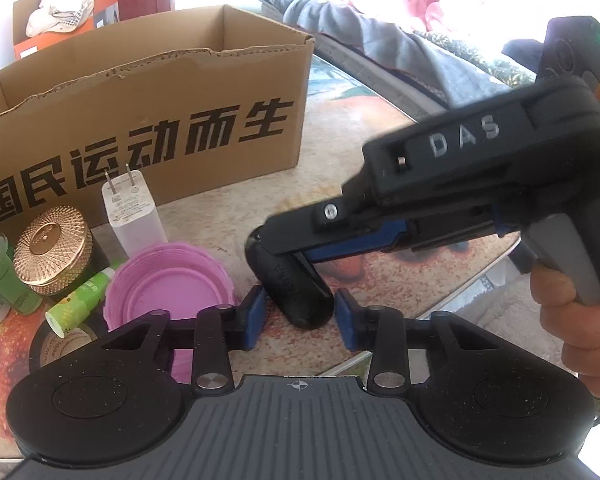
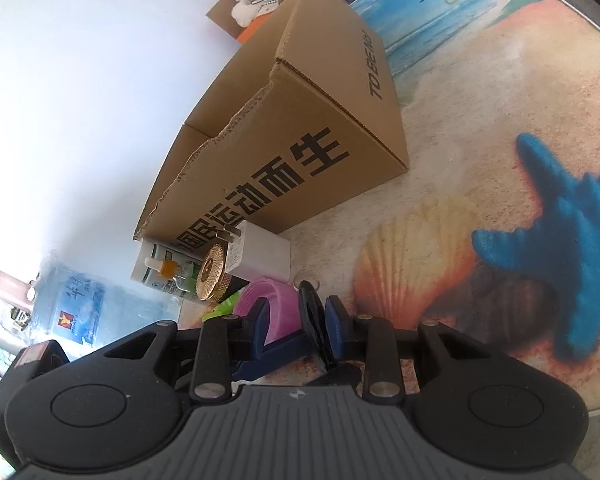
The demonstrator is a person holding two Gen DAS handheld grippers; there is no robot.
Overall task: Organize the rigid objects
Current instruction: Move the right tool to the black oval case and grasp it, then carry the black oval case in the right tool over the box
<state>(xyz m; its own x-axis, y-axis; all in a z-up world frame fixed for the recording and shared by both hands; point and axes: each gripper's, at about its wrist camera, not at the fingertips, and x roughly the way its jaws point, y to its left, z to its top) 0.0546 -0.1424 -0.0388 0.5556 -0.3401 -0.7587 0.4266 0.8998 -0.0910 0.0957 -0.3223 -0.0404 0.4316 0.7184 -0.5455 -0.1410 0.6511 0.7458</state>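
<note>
Scanning left to right across the left wrist view, a gold-lidded jar [image 1: 54, 250], a white charger [image 1: 134, 212] and a pink dish [image 1: 172, 292] stand in front of the cardboard box [image 1: 148, 92], whose visible interior appears empty. The black cylinder [image 1: 296, 292] lies on the mat [image 1: 380, 128] between the pads of the left gripper [image 1: 300, 316], its long axis running away from the camera and leftward; whether those pads press it cannot be told. The right gripper [image 1: 284, 256] reaches in from the right and appears clamped on the cylinder's far end. The box lies up and left of both grippers
</note>
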